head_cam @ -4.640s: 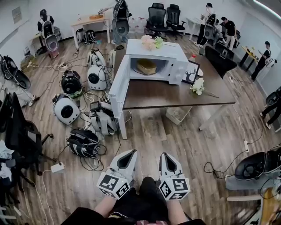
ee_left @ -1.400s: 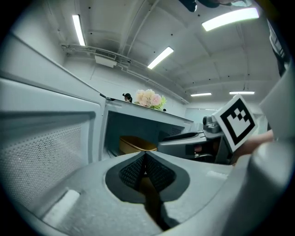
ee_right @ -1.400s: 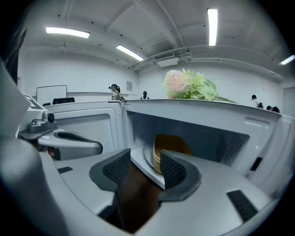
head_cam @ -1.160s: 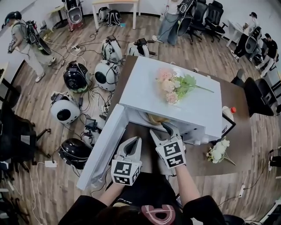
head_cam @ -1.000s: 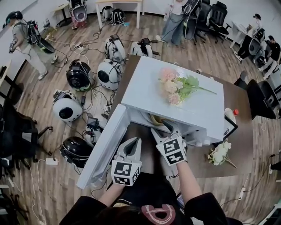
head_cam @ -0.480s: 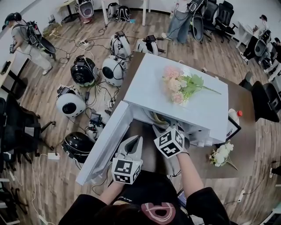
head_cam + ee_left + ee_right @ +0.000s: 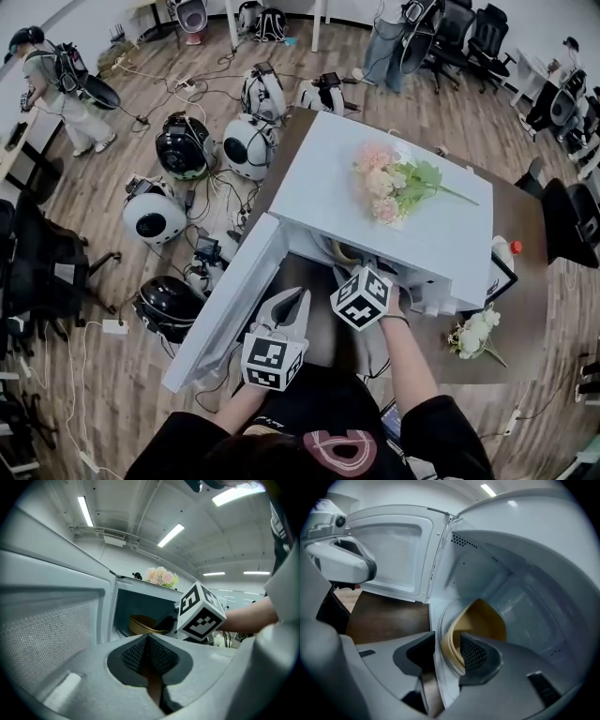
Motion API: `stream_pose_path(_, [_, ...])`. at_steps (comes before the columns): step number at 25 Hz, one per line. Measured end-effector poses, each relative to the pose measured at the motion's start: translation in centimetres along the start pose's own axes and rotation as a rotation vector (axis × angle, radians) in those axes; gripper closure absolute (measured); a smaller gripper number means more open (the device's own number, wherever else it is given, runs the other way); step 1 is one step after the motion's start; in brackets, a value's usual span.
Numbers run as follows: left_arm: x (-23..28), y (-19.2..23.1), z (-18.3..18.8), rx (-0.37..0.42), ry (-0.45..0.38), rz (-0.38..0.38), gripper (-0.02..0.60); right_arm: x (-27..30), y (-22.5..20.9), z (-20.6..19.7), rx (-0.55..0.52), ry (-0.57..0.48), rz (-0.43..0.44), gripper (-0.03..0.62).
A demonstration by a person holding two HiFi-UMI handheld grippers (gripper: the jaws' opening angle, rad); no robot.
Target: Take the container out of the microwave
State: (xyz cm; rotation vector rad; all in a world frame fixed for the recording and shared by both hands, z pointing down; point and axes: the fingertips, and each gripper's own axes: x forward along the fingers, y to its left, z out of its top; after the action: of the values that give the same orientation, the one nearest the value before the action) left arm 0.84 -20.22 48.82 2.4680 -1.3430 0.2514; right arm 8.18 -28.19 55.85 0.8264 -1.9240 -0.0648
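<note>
The white microwave (image 7: 323, 187) stands on the brown table (image 7: 527, 302) with its door (image 7: 223, 317) swung open to the left. Inside lies a tan container (image 7: 486, 619), also visible in the left gripper view (image 7: 140, 624). My right gripper (image 7: 440, 656) reaches into the cavity, tilted down, its jaws closing. The container's near rim sits between them, with one pad (image 7: 474, 653) inside the rim and a gap still showing at the other. In the head view the right gripper (image 7: 354, 279) has its tips under the microwave's top. My left gripper (image 7: 292, 300) is shut and empty in front of the door.
Pink flowers (image 7: 392, 184) lie on top of the microwave. A white bouquet (image 7: 473, 333), a picture frame (image 7: 498, 277) and a bottle (image 7: 507, 249) stand on the table to the right. Round helmet-like devices (image 7: 155, 216) and cables cover the floor at left.
My right gripper has sunk lower and gone deeper into the microwave, rolling so that its marker cube turned. The left gripper has stayed where it was.
</note>
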Motion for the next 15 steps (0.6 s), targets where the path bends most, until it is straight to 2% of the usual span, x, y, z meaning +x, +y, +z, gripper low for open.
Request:
stream_pose_path(6, [0.07, 0.28, 0.03, -0.006, 0.004, 0.0, 0.572, 0.52, -0.2, -0.3, -0.041, 0.055, 0.001, 0.465])
stream_pose_path(15, [0.09, 0.72, 0.0, -0.013, -0.002, -0.005, 0.572, 0.82, -0.04, -0.48, -0.057, 0.079, 0.005, 0.5])
